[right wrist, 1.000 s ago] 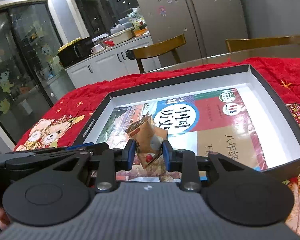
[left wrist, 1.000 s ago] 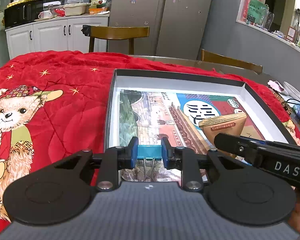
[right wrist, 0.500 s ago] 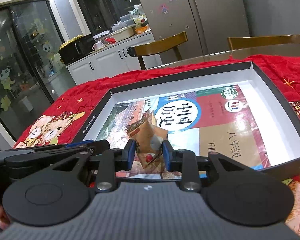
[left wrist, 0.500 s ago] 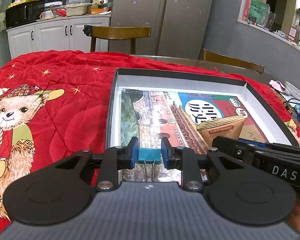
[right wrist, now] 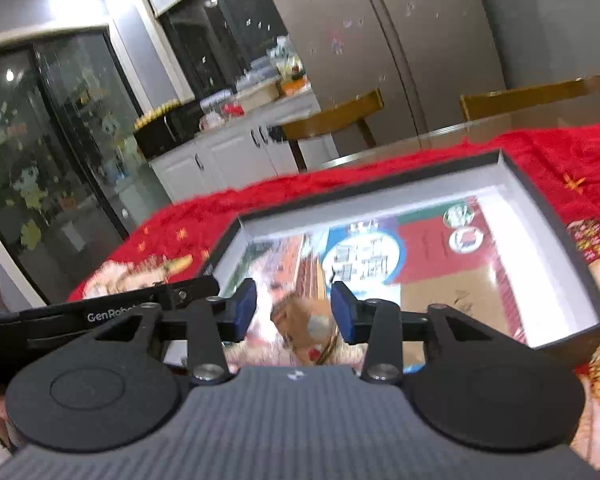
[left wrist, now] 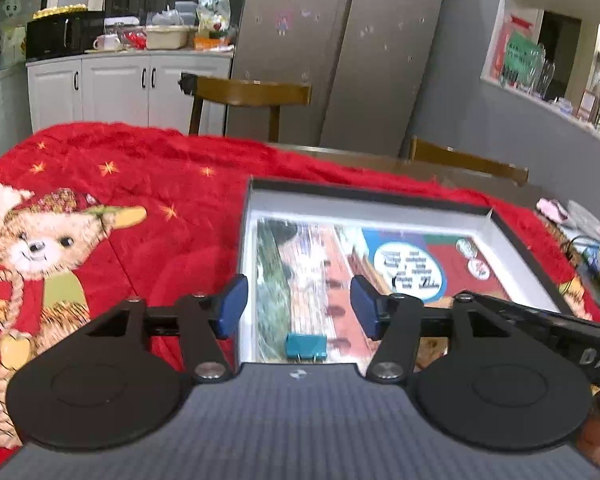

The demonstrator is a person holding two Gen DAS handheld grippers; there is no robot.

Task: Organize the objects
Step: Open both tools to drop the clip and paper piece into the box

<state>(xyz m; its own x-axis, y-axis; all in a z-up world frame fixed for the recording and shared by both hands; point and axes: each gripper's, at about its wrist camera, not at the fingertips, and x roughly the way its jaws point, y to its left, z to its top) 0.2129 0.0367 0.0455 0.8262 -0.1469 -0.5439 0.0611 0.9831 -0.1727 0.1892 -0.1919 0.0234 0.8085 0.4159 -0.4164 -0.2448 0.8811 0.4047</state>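
Gaping, left claw point(left wrist: 298, 307) frames teal clip point(left wrist: 305, 345); right claw point(right wrist: 293, 310), also apart, frames snack packet point(right wrist: 300, 322).

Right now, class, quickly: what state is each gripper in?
Left gripper: open, empty; teal binder clip lies in the box.
Right gripper: open, empty; brown snack packet lies below it.

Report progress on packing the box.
Done: the teal binder clip and the brown snack packet lie on the book inside the black box. In hand: nothing; left gripper and right gripper have open jaws. Left: nothing more visibly waiting.
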